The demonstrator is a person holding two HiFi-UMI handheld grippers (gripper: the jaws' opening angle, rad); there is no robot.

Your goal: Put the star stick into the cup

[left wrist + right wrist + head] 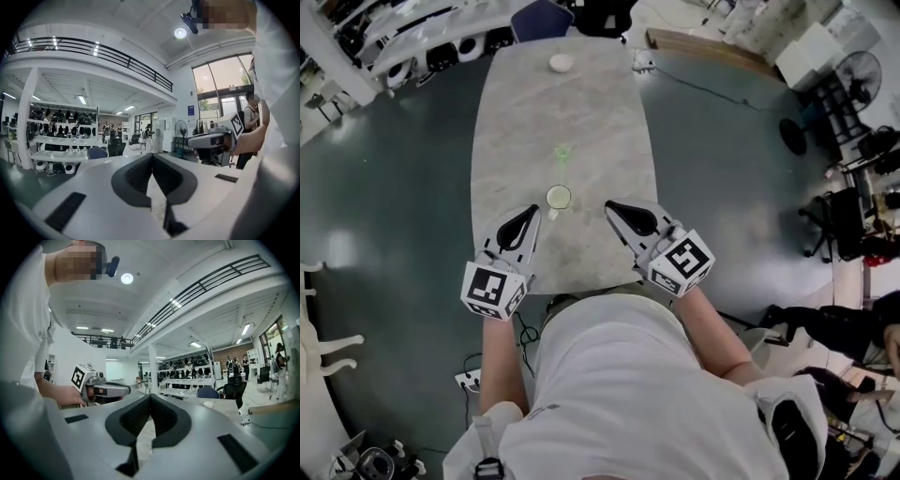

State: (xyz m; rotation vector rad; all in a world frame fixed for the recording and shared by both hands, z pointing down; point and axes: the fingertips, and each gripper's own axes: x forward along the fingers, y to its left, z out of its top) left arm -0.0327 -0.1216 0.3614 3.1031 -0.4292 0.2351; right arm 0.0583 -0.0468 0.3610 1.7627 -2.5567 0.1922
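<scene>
In the head view a small white cup (pixel 558 198) stands on the grey marble table (pixel 516 112), near the front. Just beyond it on the tabletop lies the green star stick (pixel 562 156). My left gripper (pixel 532 213) hovers close to the cup's left, jaws shut and empty. At the cup's right my right gripper (pixel 609 205) is also shut, with nothing in it. Both are raised and point level, so neither gripper view shows cup or stick. The left gripper (pixel 152 157) sees the right gripper (pixel 213 140) beside it; the right gripper (pixel 150 397) sees the left gripper (pixel 101 389).
A small white dish (pixel 561 63) sits at the table's far end, also seen as a white dish (pixel 208 404). A dark chair (pixel 542 19) stands beyond that end. The person's body is against the near table edge. Shelves, a fan (pixel 180 133) and people fill the room.
</scene>
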